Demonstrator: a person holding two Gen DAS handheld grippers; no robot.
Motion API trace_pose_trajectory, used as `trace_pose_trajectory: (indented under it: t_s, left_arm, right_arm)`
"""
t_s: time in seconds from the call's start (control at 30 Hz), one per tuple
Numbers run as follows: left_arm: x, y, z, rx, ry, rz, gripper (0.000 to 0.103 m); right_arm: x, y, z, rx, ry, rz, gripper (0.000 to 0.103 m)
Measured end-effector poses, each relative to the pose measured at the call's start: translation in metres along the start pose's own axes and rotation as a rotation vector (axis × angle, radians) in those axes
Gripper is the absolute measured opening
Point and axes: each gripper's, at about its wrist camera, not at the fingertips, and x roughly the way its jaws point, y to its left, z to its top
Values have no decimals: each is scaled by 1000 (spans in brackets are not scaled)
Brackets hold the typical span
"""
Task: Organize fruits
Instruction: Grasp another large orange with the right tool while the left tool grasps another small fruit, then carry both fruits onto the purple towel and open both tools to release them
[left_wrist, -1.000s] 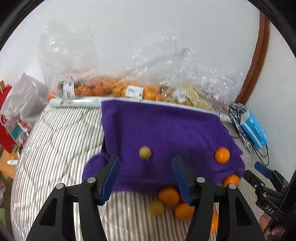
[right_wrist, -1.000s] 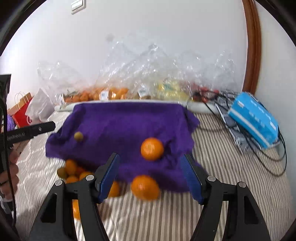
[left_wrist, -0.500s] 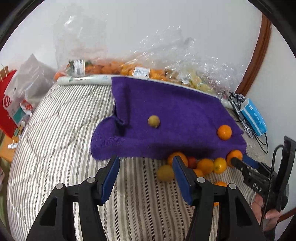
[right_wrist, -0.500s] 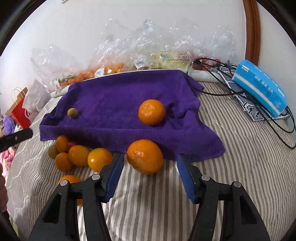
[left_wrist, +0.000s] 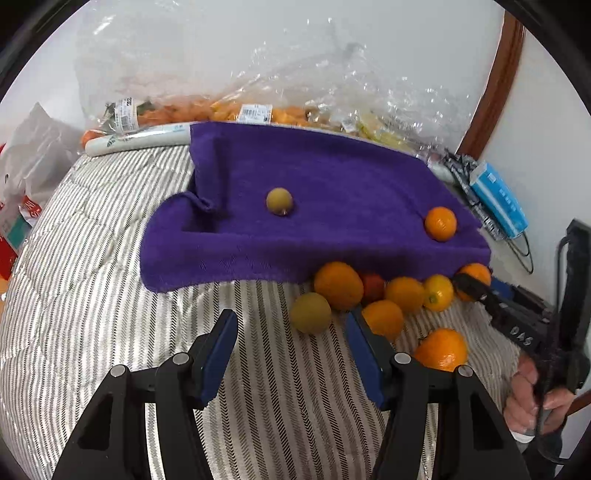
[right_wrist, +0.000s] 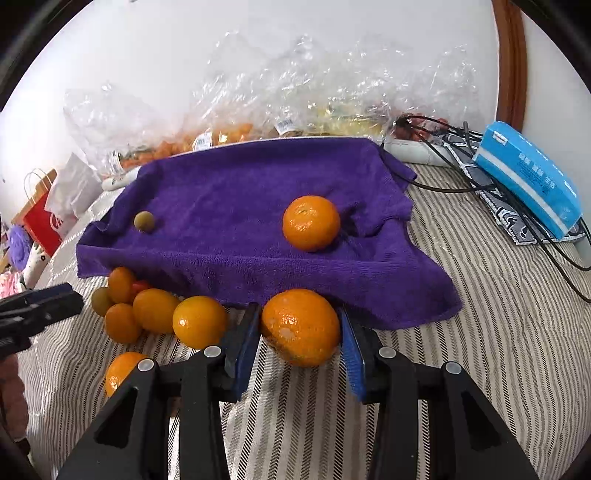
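Observation:
A purple towel (left_wrist: 332, 206) lies on the striped bed, also in the right wrist view (right_wrist: 240, 221). On it sit a small green fruit (left_wrist: 279, 200) and an orange (right_wrist: 311, 222). Several oranges (left_wrist: 402, 295) and a green fruit (left_wrist: 310, 313) cluster at its front edge. My left gripper (left_wrist: 290, 332) is open and empty, just short of the green fruit. My right gripper (right_wrist: 300, 328) has its pads on both sides of a large orange (right_wrist: 301, 326) on the bed, jaws close around it.
Clear plastic bags of fruit (left_wrist: 229, 110) lie along the wall behind the towel. A blue tissue pack (right_wrist: 528, 177) and black cables (right_wrist: 443, 184) lie at the right. A red paper bag (right_wrist: 40, 218) stands at the left. The striped bedcover (left_wrist: 92, 277) extends left.
Both grippers moved forward and down toward the fruit. The right jaws narrowed around the large orange. The towel settled flat.

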Motion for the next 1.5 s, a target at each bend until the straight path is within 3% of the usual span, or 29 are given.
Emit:
trace_pose_trajectory:
  t_s: [0.13, 0.33, 0.47, 0.63, 1.03, 1.5]
  left_arm:
    - [7, -6, -2, 25, 1, -2, 51]
    - [21, -11, -5, 40, 23, 3, 36]
    - [22, -14, -7, 67, -6, 17, 26]
    - [23, -19, -12, 96, -44, 39, 26]
    - [24, -11, -11, 44, -49, -7, 26]
    - [-7, 4, -11, -16, -92, -31, 26]
  right_arm:
    - [1, -1, 2, 8, 4, 2, 42]
    - [2, -1, 1, 11, 5, 7, 42]
    - [2, -1, 1, 16, 5, 7, 42]
    - [2, 1, 2, 1, 5, -2, 42]
    - [3, 7, 2, -23, 7, -23, 41]
    - [-22, 5, 1, 6, -43, 39, 41]
